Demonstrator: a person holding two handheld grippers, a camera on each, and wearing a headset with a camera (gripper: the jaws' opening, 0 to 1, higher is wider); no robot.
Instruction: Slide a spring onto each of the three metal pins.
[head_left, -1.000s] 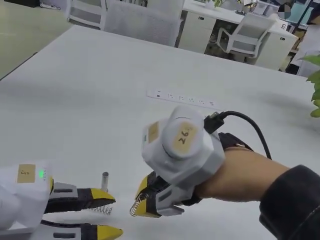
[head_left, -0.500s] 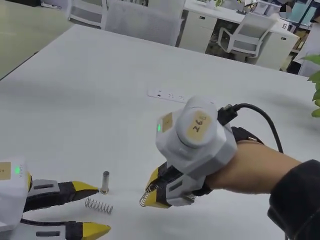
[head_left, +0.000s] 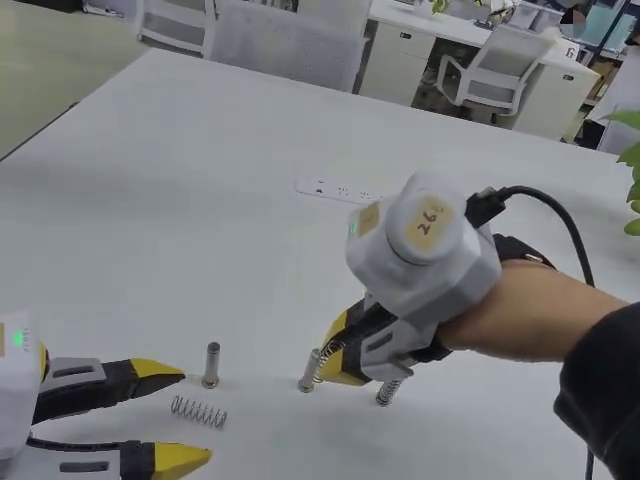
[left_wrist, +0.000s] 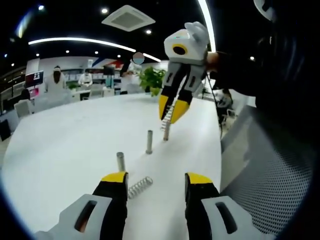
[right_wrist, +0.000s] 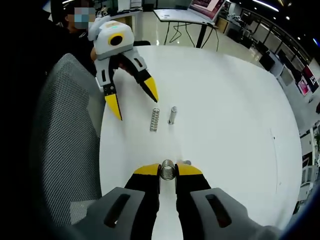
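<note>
While the right gripper (head_left: 330, 368) pinches a spring (right_wrist: 168, 170) just beside the middle pin (head_left: 308, 383), the left gripper (left_wrist: 152, 177) gapes wide near a loose spring (head_left: 197, 411); that pin and the left pin (head_left: 211, 363) look bare, so most remains.

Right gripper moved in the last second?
Yes: the right gripper has shifted rightward, away from the leftmost pin, which kept its place in the head view.
</note>
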